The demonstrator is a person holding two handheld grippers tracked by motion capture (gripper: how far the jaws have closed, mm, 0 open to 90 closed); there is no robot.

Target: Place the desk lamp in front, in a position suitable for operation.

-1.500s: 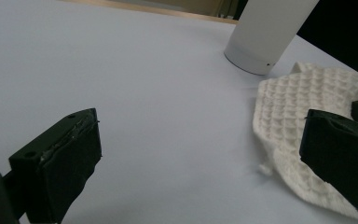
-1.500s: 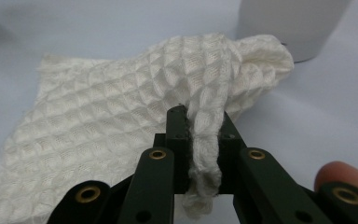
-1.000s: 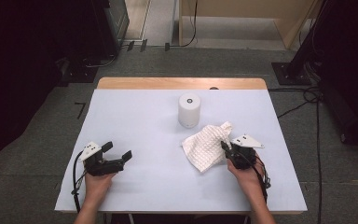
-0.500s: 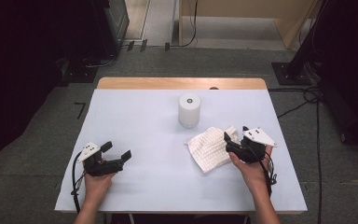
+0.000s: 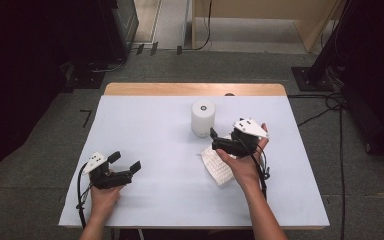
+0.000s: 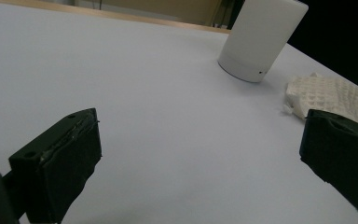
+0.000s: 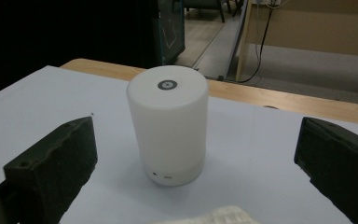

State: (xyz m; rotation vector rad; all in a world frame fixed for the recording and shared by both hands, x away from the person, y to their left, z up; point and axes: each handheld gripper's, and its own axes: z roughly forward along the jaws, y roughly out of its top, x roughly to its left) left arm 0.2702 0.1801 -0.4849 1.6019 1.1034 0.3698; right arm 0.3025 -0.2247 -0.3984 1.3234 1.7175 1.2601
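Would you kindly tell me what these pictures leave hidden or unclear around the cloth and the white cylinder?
- White cloth, high view: its far part lies under the right tongs and hand.
- Cloth, left gripper view: cut off by the right jaw and frame edge.
- White cylinder, right gripper view: base markings too small to read.

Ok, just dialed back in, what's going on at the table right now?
A person works two handheld grippers. The right gripper has just opened, with nothing between its jaws, and hangs above the white cloth lying on the table, facing the white cylinder. The left gripper sits open near the front left, holding nothing.
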